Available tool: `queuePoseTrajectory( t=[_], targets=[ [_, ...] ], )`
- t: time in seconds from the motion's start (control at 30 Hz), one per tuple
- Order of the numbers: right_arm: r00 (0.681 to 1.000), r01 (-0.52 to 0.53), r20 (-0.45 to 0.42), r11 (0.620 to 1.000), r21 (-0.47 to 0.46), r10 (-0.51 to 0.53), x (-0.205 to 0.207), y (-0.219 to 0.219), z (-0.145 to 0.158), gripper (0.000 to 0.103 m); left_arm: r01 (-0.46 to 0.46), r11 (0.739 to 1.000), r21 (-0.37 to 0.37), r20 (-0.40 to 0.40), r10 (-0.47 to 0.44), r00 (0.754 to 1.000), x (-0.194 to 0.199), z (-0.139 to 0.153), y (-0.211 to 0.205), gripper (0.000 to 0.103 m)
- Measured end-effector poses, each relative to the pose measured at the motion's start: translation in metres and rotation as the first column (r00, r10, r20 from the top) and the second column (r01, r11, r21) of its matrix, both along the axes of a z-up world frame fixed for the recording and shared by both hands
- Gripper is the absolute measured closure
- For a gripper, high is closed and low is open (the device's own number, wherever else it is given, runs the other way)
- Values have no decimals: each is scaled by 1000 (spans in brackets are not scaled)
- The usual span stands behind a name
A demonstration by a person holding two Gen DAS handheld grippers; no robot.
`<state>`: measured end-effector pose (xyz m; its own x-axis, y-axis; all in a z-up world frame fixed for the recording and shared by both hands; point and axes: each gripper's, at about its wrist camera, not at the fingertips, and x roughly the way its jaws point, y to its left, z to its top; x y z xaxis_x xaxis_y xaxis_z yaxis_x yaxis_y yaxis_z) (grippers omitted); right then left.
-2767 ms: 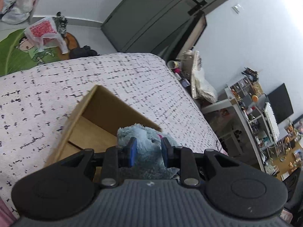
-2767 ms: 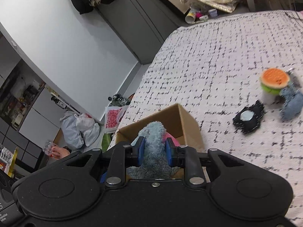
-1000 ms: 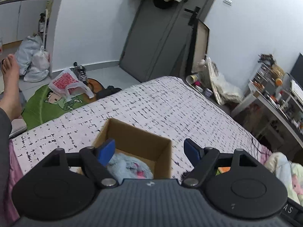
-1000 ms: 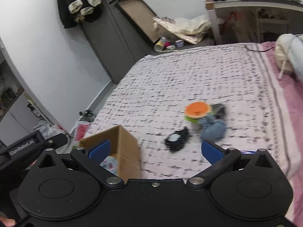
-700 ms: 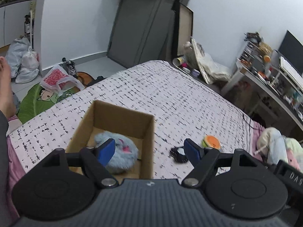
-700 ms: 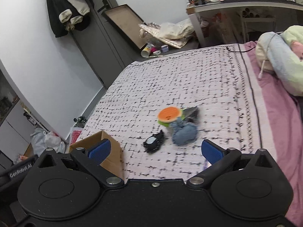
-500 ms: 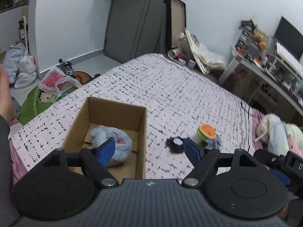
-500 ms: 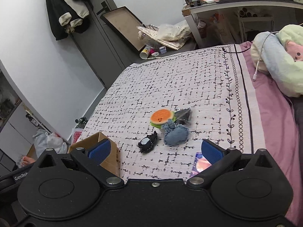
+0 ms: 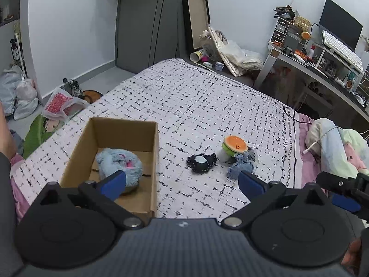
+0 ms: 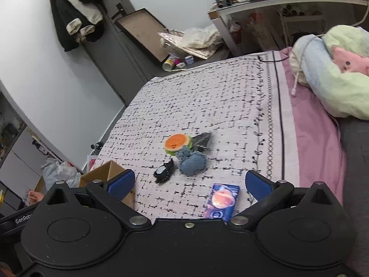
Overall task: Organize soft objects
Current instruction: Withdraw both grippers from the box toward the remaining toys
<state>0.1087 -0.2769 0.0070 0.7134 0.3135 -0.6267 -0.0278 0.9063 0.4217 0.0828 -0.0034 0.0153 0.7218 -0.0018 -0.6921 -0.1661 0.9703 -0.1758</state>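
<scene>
Three soft toys (image 9: 221, 159) beside box (image 9: 129, 124)

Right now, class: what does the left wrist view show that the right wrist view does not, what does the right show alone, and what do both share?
Only the left wrist view looks into the cardboard box, where the fluffy blue plush lies; it also shows the monitor and keyboard on the desk. Only the right wrist view shows the blue packet on the bedspread and the jackets hanging on the door. Both show the orange-topped toy, the black toy and the blue-grey toy lying outside the box on the bedspread.
</scene>
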Motion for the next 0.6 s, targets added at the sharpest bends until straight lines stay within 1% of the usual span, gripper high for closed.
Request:
queuePoseTrajectory(
  t=[0.07, 0.17, 0.27, 0.4, 0.6],
  targets=[
    [1000, 3, 0, 1000, -1, -3, 0, -6, 0, 0, 4, 1000, 2, -3, -4, 1000, 0, 2, -3, 0],
    [1000, 8, -14, 1000, 13, -7, 2, -14, -3, 0, 17, 999, 28, 0, -17, 1000, 0, 4, -12, 0],
    [999, 16, -39, 1000, 26, -15, 6, -20, -6, 0, 27, 999, 24, -6, -26, 1000, 3, 2, -17, 0],
    [997, 21, -74, 997, 73, -15, 13, -27, -13, 0, 40, 999, 19, -15, -39, 999, 7, -2, -24, 0],
    [994, 21, -107, 995, 94, -11, 22, -30, -31, 0, 57, 998, 3, -46, -57, 997, 19, -14, -31, 0]
  ],
)
